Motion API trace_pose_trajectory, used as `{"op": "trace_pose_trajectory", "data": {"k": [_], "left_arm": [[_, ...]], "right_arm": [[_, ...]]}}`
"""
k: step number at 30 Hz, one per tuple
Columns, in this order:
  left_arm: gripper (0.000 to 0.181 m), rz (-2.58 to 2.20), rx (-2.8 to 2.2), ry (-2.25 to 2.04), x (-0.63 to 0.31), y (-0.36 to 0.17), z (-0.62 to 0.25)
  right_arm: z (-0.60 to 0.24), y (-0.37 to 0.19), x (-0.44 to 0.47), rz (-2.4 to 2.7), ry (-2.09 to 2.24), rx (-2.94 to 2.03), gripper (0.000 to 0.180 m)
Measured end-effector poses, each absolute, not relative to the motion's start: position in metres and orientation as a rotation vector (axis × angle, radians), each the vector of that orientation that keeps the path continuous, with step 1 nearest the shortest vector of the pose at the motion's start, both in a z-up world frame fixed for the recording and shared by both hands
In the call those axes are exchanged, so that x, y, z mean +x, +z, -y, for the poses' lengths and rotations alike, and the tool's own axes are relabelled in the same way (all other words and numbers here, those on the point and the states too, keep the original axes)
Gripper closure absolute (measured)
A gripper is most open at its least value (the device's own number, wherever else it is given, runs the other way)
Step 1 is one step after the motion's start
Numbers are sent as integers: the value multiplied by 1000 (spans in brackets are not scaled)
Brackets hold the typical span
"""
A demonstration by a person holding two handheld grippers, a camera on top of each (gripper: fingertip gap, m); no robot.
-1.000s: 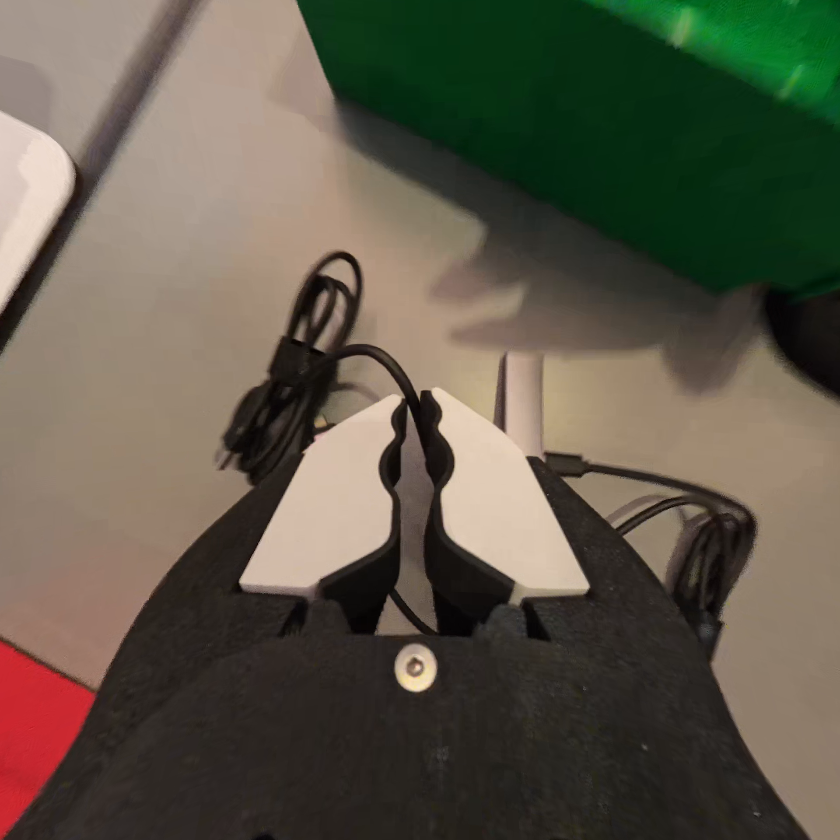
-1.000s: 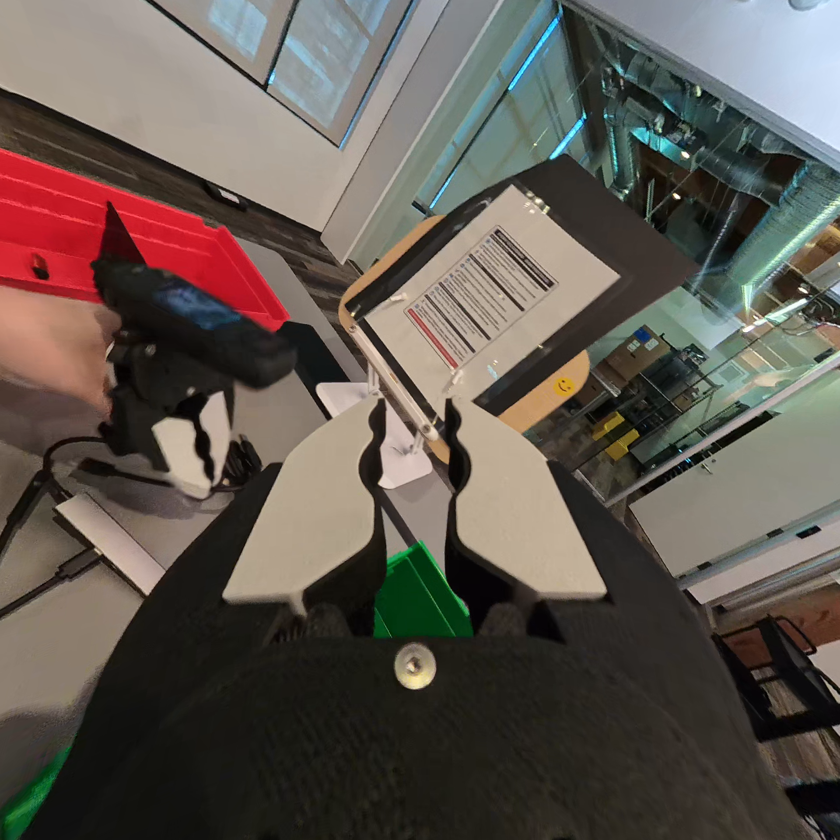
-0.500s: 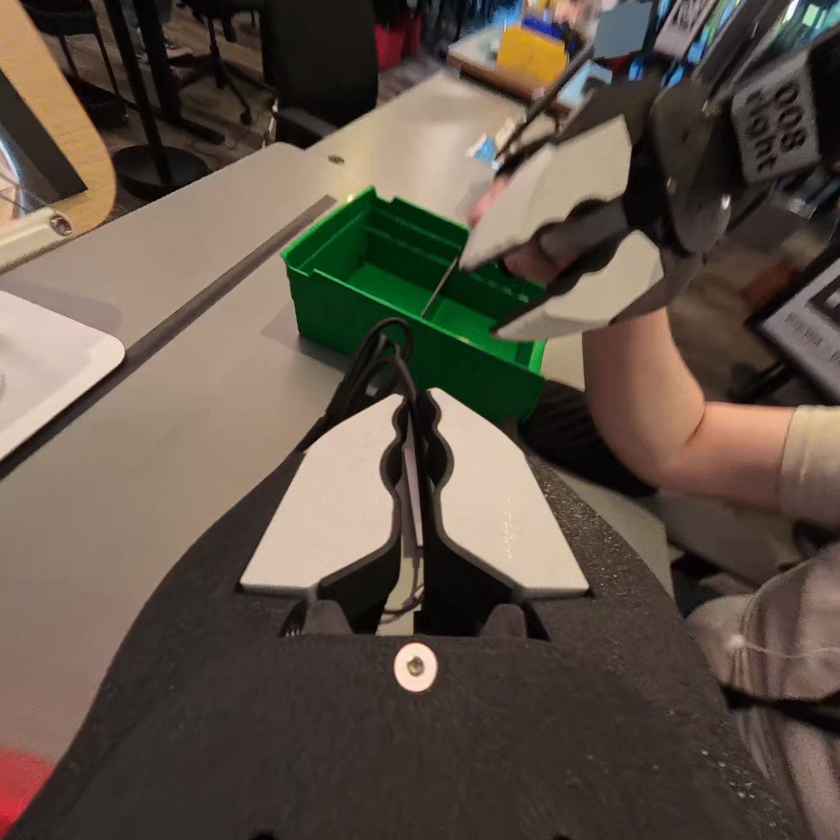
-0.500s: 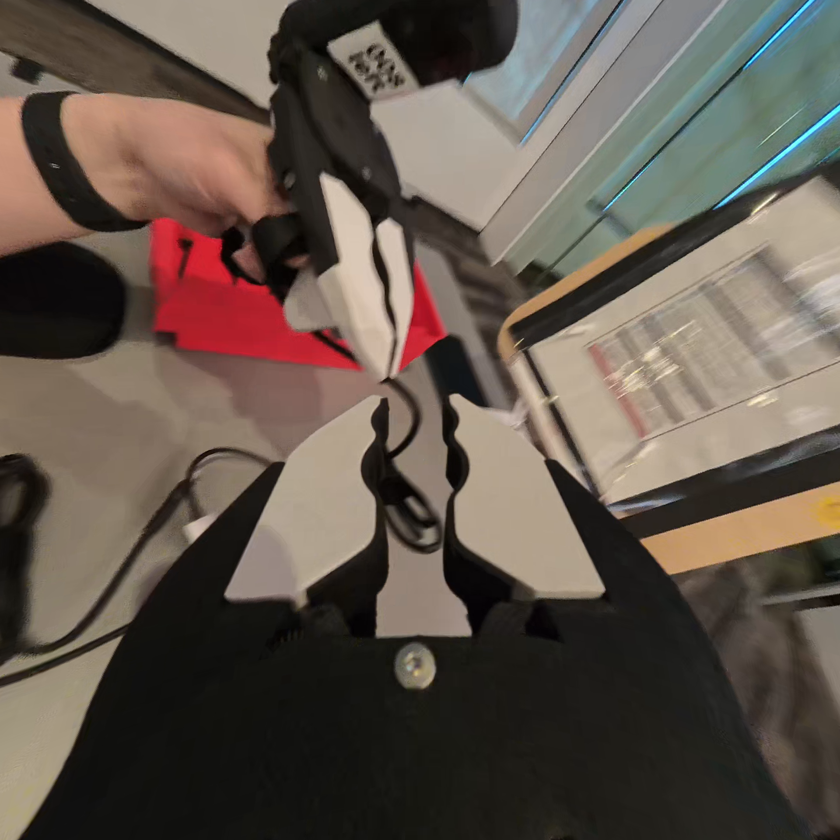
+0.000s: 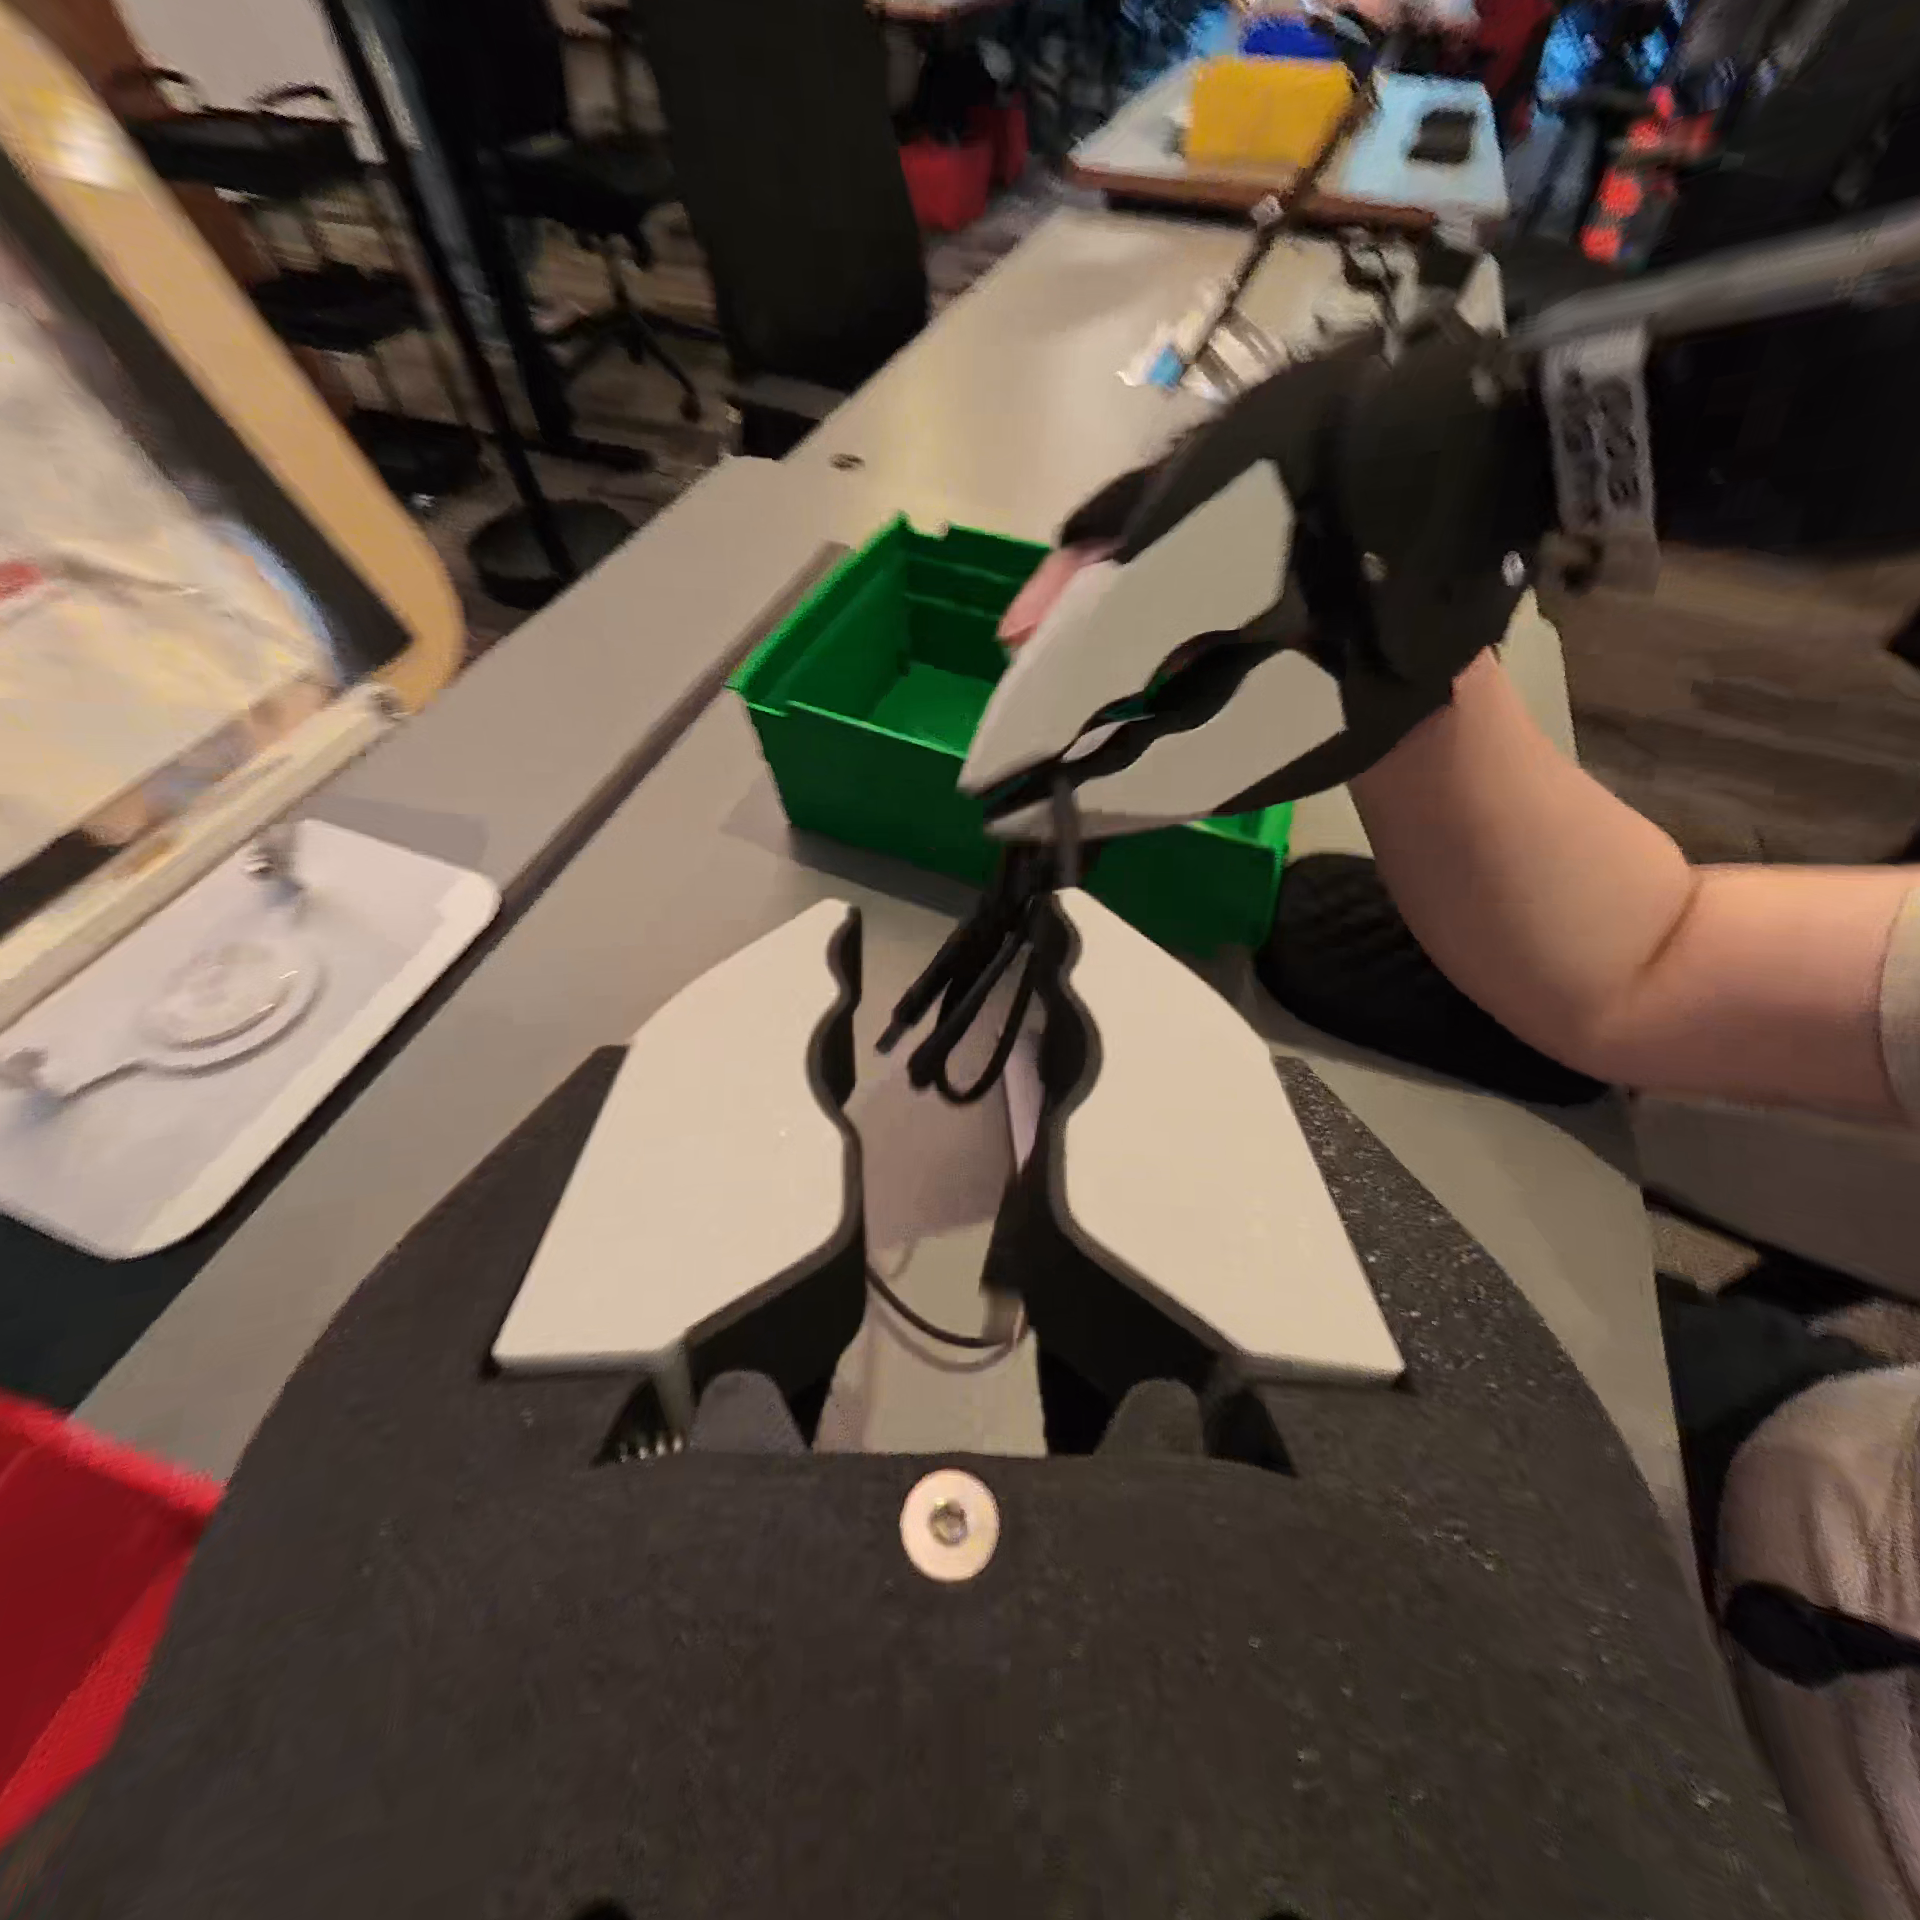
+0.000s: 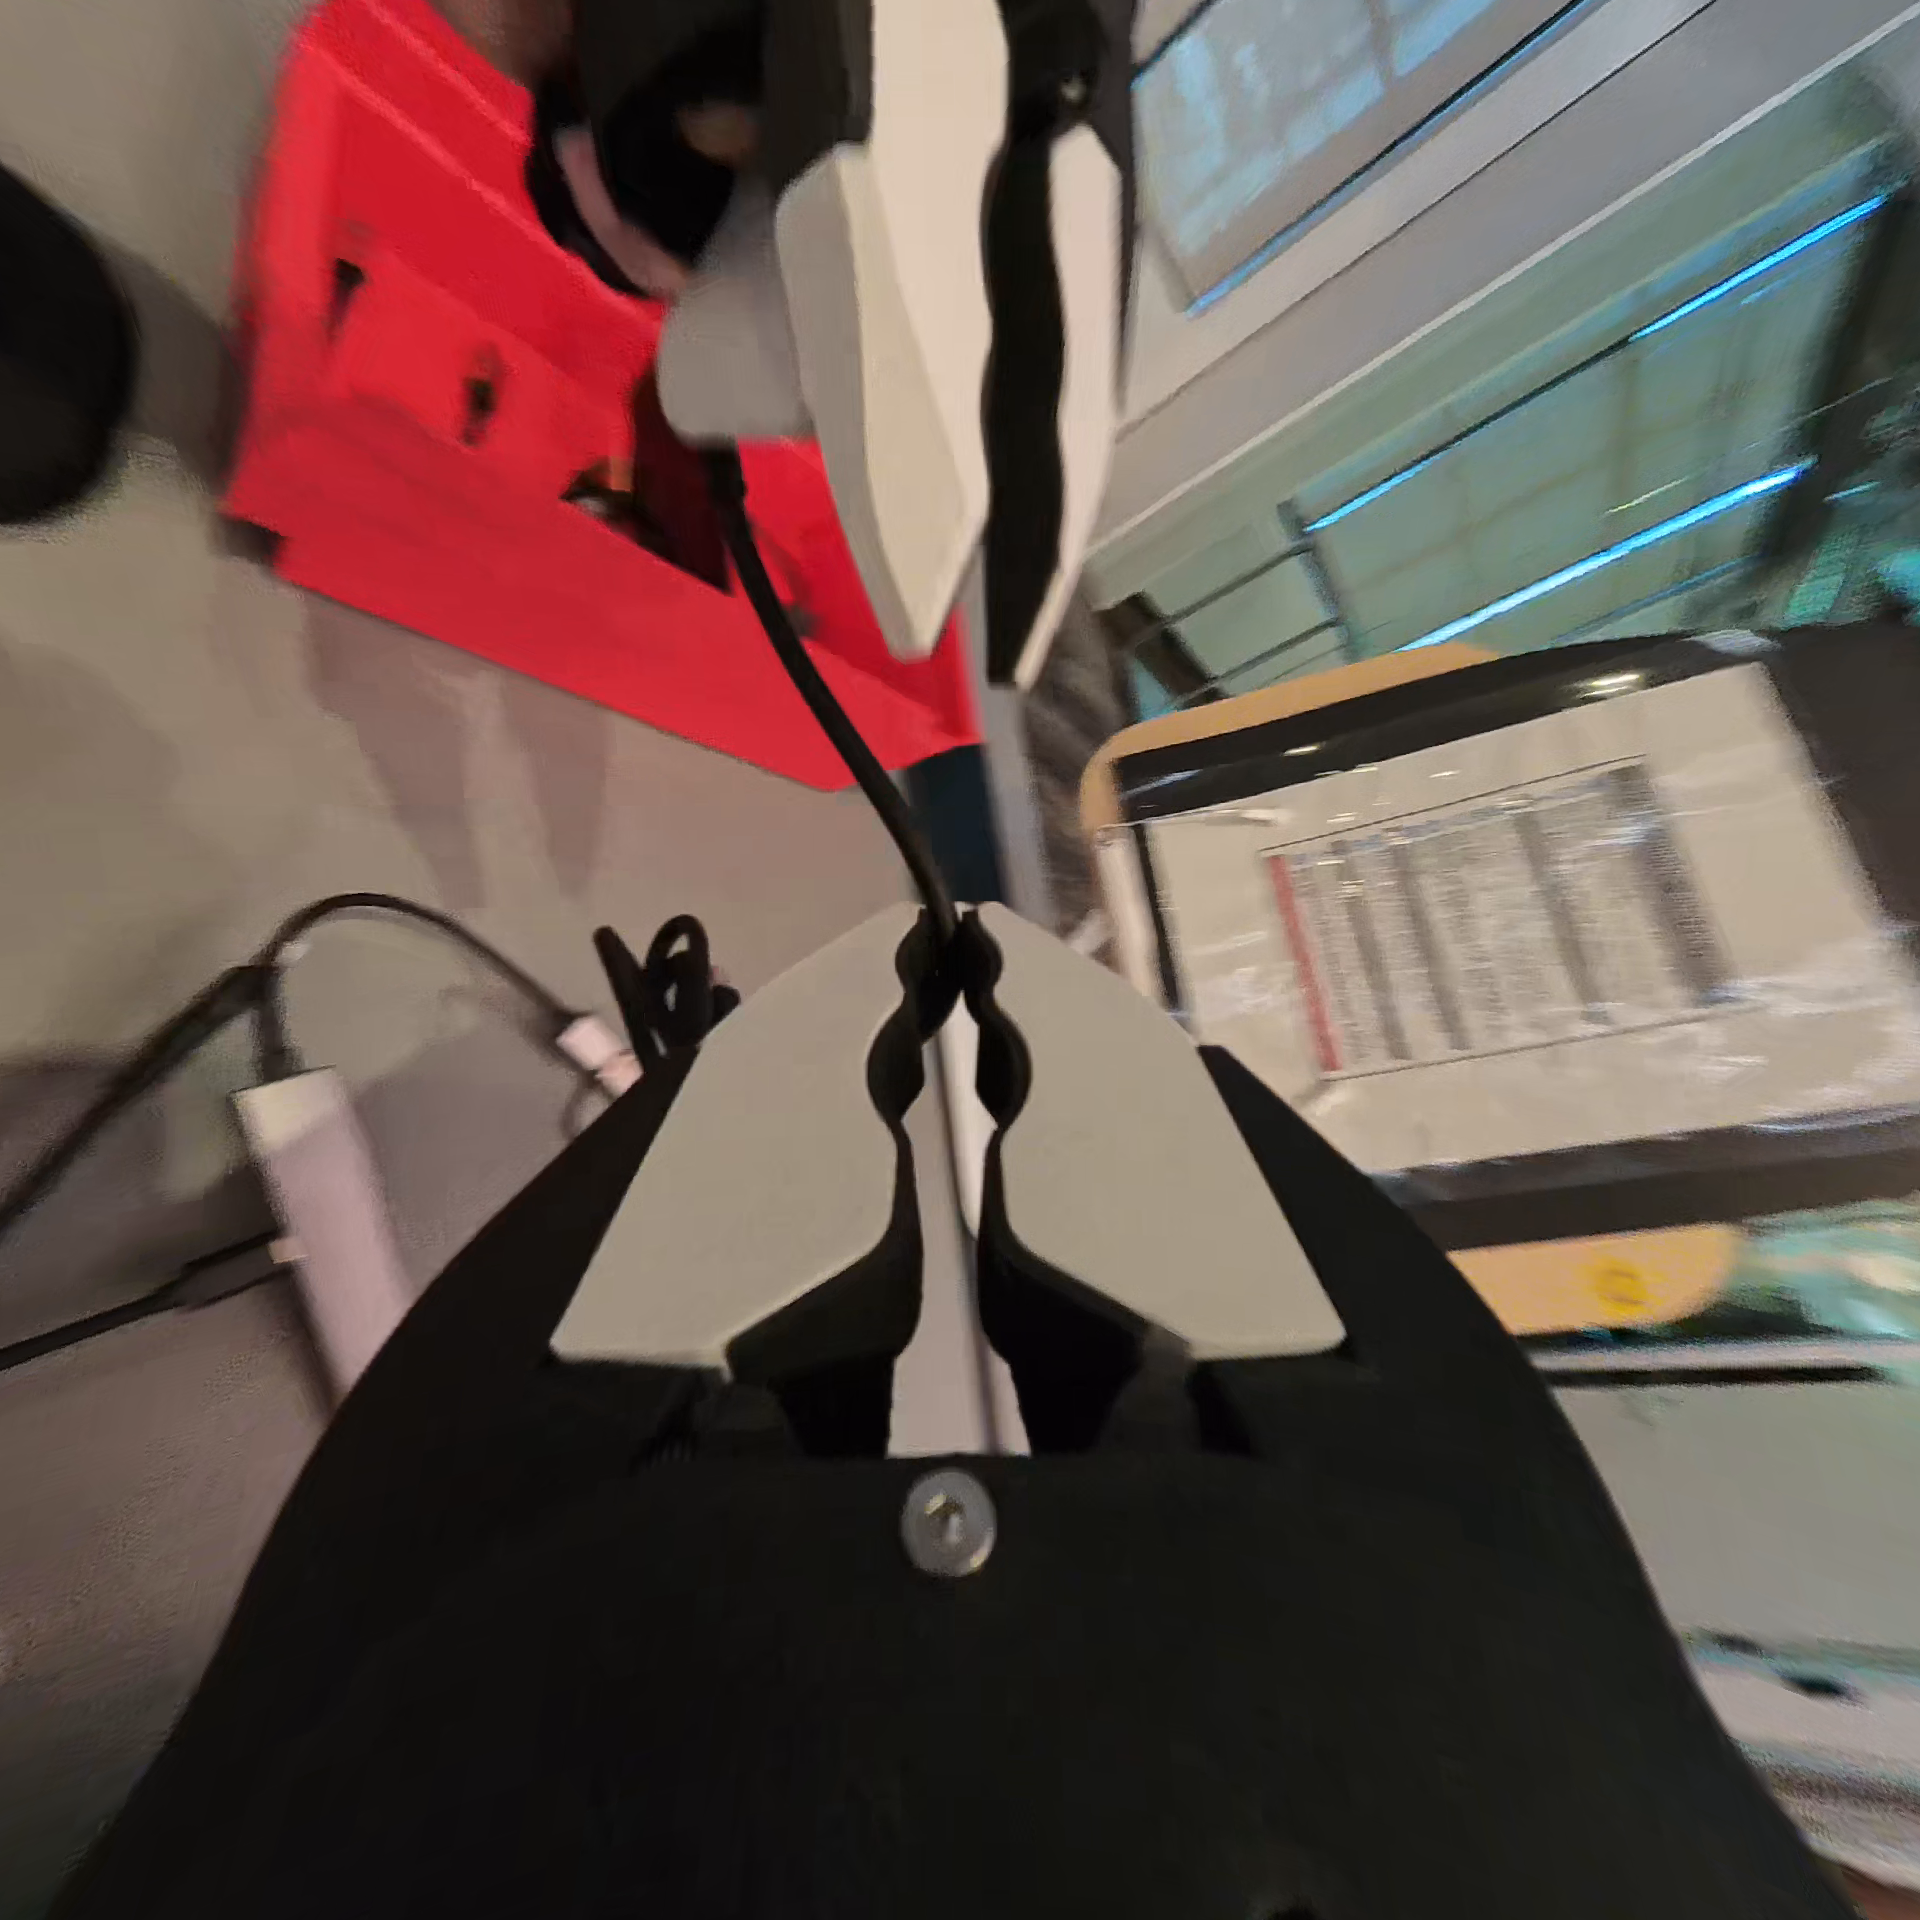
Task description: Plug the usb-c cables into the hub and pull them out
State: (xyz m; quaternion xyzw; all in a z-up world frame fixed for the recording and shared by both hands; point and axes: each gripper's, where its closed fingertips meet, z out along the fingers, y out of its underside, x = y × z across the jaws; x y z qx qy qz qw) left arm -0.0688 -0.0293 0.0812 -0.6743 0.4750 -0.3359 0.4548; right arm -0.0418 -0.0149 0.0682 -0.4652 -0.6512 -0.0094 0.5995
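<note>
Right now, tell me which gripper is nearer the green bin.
Right. The right gripper hangs close by the bin; the left gripper is farther back.

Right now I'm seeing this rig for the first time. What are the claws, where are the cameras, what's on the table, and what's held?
There is no robot here. A person holds a two-finger gripper in each hand, and each gripper carries a camera looking along its own fingers.

The left wrist view shows the left gripper up close, jaws open, with the right gripper facing it. The right wrist view is the reverse: the right gripper is at the bottom, shut on a black cable, and the left one is above it. In the left view, the bundled rest of that cable hangs between the open left fingers.

On the grey table are a green bin, a red bin and a pale hub with dark cables running into it. Both pictures are blurred by motion.
</note>
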Motion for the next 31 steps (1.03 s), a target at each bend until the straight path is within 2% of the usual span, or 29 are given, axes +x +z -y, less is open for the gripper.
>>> {"op": "trace_pose_trajectory", "data": {"k": [5,12,13,15,19,31], "left_arm": [[123,-749,-1639,-1033,-123,122,11],[121,-513,-1686,-1515,-122,122,7],[132,-498,-1705,-1537,-118,118,3],[137,-487,-1740,-1575,-111,108,-2],[168,-511,-1710,-1718,-103,108,2],[170,-653,-1639,-1681,-107,114,10]], "right_arm": [[1,122,-24,1225,-427,-855,175],[-3,137,-21,1103,-649,-762,174],[-2,137,-22,1104,-656,-747,175],[-2,138,-23,1099,-664,-730,175],[-7,134,-21,1108,-689,-746,175],[-3,120,-26,1203,-581,-731,174]]}}
